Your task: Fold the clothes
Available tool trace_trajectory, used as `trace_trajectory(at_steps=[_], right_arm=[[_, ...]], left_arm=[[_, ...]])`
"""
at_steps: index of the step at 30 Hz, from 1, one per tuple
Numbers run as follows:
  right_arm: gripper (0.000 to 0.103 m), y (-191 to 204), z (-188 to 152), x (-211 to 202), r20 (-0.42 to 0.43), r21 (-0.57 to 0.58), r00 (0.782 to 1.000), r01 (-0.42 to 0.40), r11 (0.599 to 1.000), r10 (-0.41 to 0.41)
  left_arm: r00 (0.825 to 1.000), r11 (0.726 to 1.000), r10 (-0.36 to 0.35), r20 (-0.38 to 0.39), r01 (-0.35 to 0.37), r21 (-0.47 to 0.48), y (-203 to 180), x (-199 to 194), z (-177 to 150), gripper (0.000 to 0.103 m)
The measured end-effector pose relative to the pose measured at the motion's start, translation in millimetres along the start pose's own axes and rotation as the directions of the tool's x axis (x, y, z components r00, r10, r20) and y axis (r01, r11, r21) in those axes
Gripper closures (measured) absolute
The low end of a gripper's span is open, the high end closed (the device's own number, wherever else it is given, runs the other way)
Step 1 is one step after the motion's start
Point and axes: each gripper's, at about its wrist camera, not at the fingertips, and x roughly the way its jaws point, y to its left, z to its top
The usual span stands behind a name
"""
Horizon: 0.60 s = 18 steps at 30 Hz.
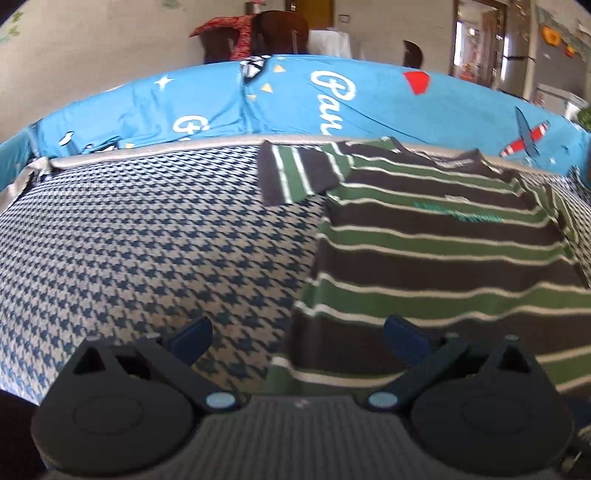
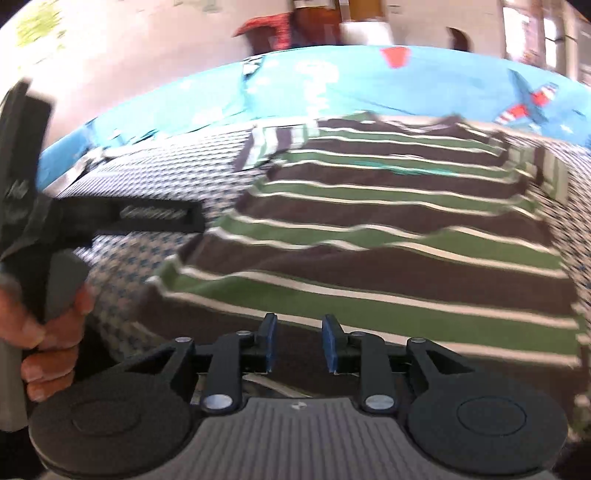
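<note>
Left wrist view: the houndstooth cover (image 1: 129,236) of the bed fills the left and centre, blue-and-cream check, bare on its left half. A pale piped edge (image 1: 155,149) marks the far edge of the bed, and a bright blue printed sheet (image 1: 295,99) with white script, stars and a red-striped plane stands up behind it. The left gripper (image 1: 297,338) hangs low over the near edge, its 2 blue-padded fingers (image 1: 192,338) spread wide with nothing between them; the left finger is over bare cover, the right one over the shirt's near-left corner.

The striped shirt (image 1: 436,254) lies flat on the right half of the bed, in dark brown, green and thin white bands, collar toward the far edge, hem toward the near edge. Its left sleeve (image 1: 291,173) is laid out sideways near the far edge.

Right wrist view (motion-blurred): at far left a hand (image 2: 48,328) grips the grey handle of the left tool, whose dark body reaches in over the cover. The shirt (image 2: 388,229) spans centre to right. The right gripper (image 2: 298,341) sits over the shirt's hem at the near edge, its 2 blue pads (image 2: 271,341) parted by a narrow gap, no cloth pinched in it; whether the pads touch the fabric I cannot tell.

Beyond the bed: a pale wall and a dark wooden chair (image 1: 284,31) with red cloth draped on it.
</note>
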Motion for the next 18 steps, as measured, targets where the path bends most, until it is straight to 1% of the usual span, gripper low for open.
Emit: trace_trajectory(at_steps=[3, 6, 10, 12, 14, 18], right_arm=[[0.076, -12.9, -3.1, -6.1, 0.007, 0.035, 0.999, 0.046, 0.998, -0.046], [0.076, -24.6, -6.3, -12.1, 0.013, 0.066, 0.996, 0.09, 0.994, -0.091], [0.075, -40.3, -10.5, -20.3, 0.018, 0.107, 0.988, 0.148, 0.983, -0.151], [0.073, -48.1, -12.6, -24.3, 0.019, 0.128, 0.983, 0.177, 0.976, -0.181], [0.067, -57.6, -15.2, -31.4, 0.025, 0.163, 0.974, 0.219, 0.962, -0.226], [0.064, -78.7, -22.3, -47.7, 0.033, 0.239, 0.95, 0.296, 0.925, -0.312]], left_arm=[[1.0, 1.0, -0.024, -0.018, 0.024, 0.017, -5.6, 3.6, -3.5, 0.0], [0.999, 0.999, -0.025, -0.03, 0.026, 0.043, -12.0, 6.6, -7.4, 0.0], [0.998, 0.996, -0.036, -0.047, 0.039, 0.076, -19.5, 9.4, -12.8, 0.0], [0.997, 0.995, -0.042, -0.065, 0.048, 0.092, -23.4, 11.9, -16.1, 0.0], [0.995, 0.993, -0.042, -0.086, 0.051, 0.106, -26.8, 14.9, -19.8, 0.0], [0.992, 0.991, -0.036, -0.121, 0.051, 0.122, -30.1, 19.8, -24.2, 0.0]])
